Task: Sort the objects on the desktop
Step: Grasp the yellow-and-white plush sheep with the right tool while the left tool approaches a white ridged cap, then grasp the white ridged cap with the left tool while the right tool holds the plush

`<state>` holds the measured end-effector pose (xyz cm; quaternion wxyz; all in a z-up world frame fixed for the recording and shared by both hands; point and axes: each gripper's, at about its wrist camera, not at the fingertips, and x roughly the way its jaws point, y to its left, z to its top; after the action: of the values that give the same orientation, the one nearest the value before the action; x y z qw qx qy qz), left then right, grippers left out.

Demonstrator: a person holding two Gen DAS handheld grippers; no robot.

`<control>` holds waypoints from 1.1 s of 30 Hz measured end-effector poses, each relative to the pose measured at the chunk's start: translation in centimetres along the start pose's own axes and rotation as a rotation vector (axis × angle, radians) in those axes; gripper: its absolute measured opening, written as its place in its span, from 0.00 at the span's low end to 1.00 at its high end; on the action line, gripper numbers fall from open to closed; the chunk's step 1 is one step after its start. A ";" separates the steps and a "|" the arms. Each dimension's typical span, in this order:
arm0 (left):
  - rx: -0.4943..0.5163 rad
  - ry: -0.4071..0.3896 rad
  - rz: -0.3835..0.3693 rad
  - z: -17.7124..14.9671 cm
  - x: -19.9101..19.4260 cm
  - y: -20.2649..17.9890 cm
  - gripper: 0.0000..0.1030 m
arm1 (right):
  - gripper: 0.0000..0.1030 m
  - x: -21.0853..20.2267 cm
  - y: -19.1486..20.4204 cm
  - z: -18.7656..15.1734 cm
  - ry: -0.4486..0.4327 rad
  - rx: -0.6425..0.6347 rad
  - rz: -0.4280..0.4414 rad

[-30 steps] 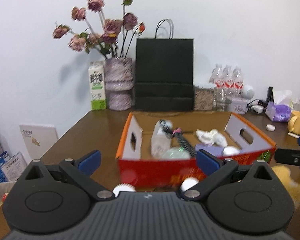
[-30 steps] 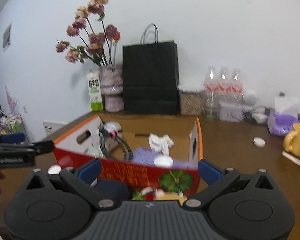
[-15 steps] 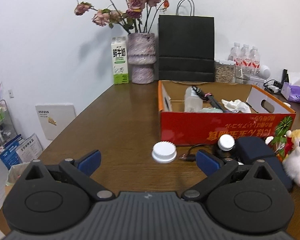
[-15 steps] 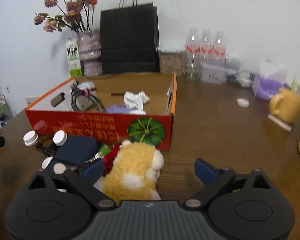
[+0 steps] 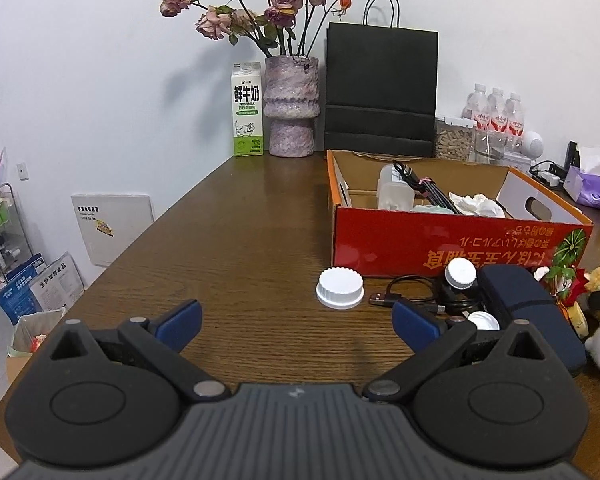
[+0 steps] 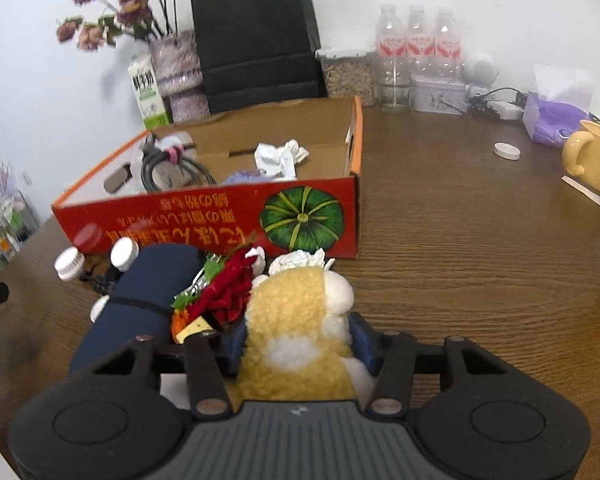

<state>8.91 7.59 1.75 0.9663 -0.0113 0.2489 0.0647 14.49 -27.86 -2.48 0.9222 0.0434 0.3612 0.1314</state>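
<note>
My right gripper [image 6: 300, 344] is shut on a yellow and white plush toy [image 6: 296, 320] on the table in front of the red cardboard box [image 6: 204, 220]. A dark blue pouch [image 6: 140, 296], red and green decoration [image 6: 224, 288] and white-capped bottles [image 6: 70, 264] lie left of the toy. My left gripper [image 5: 296, 318] is open and empty above the table. A white lid [image 5: 340, 288], a black cable [image 5: 412, 292], a white-capped bottle [image 5: 460, 276] and the pouch [image 5: 532, 312] lie ahead of it, before the box [image 5: 452, 240].
A milk carton [image 5: 247, 110], a vase of flowers [image 5: 291, 108] and a black paper bag [image 5: 380, 88] stand at the back. Water bottles [image 6: 416, 52], a purple tissue pack [image 6: 556, 120], a yellow mug [image 6: 592, 160] and a small white lid [image 6: 507, 151] are at the right.
My right gripper has come down and closed on the plush toy. My left gripper has pulled back from the box and stayed open.
</note>
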 end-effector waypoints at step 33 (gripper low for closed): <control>-0.024 0.160 -0.013 2.3 10.5 -2.2 0.40 | 0.47 0.1 -2.9 1.6 -0.158 0.118 -0.005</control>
<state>19.39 6.77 -1.29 0.9436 -0.0297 0.3242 0.0602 16.27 -30.56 -1.89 0.9439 0.1069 0.2945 0.1040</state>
